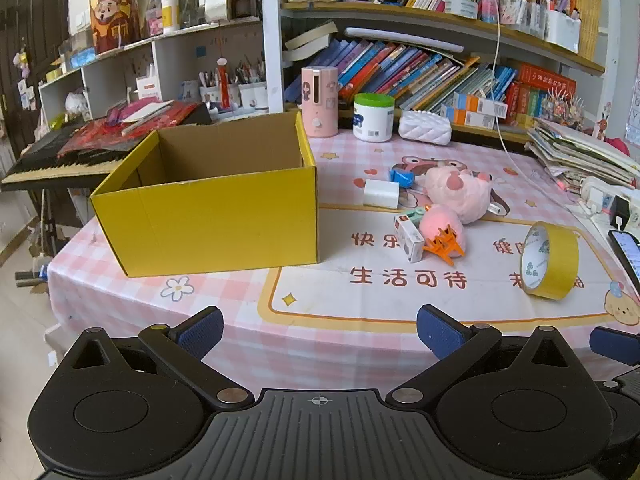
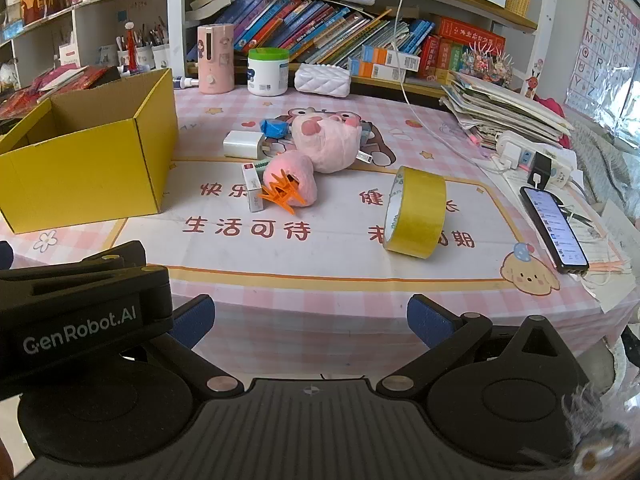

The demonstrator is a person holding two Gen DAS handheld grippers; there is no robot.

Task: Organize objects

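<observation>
Hovering spread, empty: left tool (image 1: 320, 332), right tool (image 2: 310, 316); tape roll (image 2: 416, 212) ahead (right side), well apart.

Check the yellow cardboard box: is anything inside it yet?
Only bare brown inner walls show inside the yellow cardboard box. Its near wall hides the floor in both views, so low-lying contents cannot be ruled out.

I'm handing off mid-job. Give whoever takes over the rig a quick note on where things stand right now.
Left tongs: open, empty, above the near table edge.
Right tongs: open, empty, same spot alongside.
Yellow box: on the table's left; no contents show from here.
Still loose: tape roll on edge at right; orange clip, small carton, pink plush, white charger and blue item clustered mid-table.
Done: nothing visibly boxed.
Left: box them all.
</observation>
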